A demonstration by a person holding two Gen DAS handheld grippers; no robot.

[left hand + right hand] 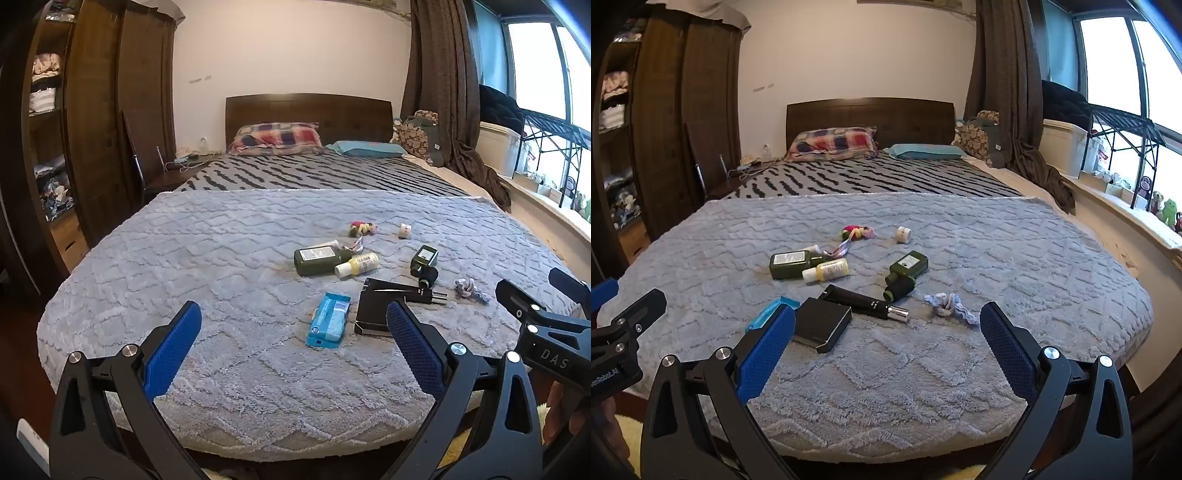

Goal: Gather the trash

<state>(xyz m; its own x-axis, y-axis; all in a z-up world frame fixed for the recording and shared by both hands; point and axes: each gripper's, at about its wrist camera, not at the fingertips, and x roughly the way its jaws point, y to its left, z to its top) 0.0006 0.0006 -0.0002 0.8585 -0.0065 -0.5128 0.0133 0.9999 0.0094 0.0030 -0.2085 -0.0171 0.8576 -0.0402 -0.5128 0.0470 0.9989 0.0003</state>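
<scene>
Left wrist view: a fluffy grey blanket (221, 258) with a raised zigzag weave covers the foot of the bed, and the trash lies scattered on it right of centre. Nearest is a flat blue packet (328, 319), soft and rectangular, just beside a black box (373, 314) with hard square edges. A black tube (410, 291) with a silver cap rests across the box's far corner. Beyond it a dark green bottle (319, 260) lies on its side, a small yellow bottle (356, 264) touching it. A second green bottle (424, 262), squarer, lies to the right, cap toward the camera. A crumpled grey scrunchie (471, 288) sits near the right edge, a multicoloured fabric knot (362, 229) and a small white jar (405, 230) farther back.

The left gripper (293, 343) hangs over the near edge of the bed, tilted downward, its ribbed blue pads (171, 350) spread wide with nothing between them. The right gripper's black frame shows at the right margin.

Right wrist view: the right gripper (886, 341) is tilted downward likewise, jaws fully apart and empty, its left pad (768, 347) overlapping the packet (768, 312) and box (823, 323) in view without touching them. The tube (864, 301), scrunchie (951, 302) and square bottle (907, 273) lie ahead between the fingers.
</scene>
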